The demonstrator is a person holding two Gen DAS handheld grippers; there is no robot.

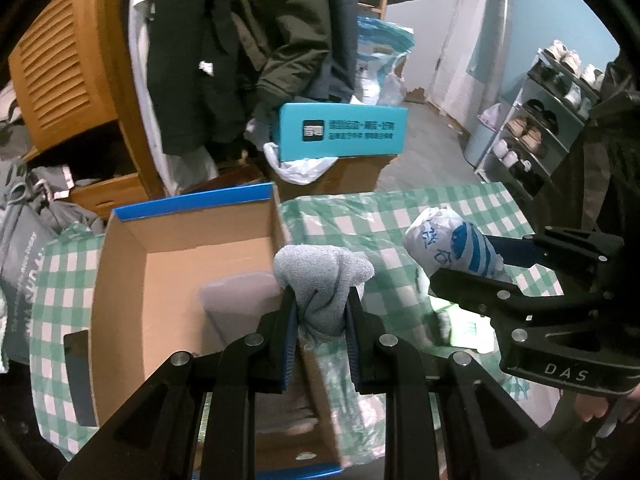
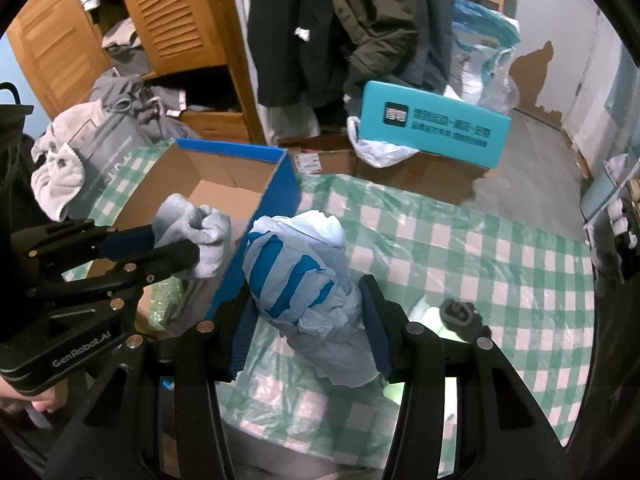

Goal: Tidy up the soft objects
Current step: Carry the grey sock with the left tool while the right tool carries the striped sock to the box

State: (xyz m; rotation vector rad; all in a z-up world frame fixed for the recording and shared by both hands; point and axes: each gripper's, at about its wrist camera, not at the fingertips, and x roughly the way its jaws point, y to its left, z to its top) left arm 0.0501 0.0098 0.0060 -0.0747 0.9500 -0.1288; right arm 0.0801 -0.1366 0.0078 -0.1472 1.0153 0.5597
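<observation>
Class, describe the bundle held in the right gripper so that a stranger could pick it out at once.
Find the green checked tablecloth and the open cardboard box on it. Right of the box, the right gripper clamps a pale bundle with bold blue stripes; the left gripper's bundle is plain grey.

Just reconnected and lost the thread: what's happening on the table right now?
Both grippers are loaded. The left gripper is shut on a grey sock, held over the right wall of the open cardboard box. The right gripper is shut on a crumpled blue-striped plastic bag above the green checked tablecloth.
</observation>
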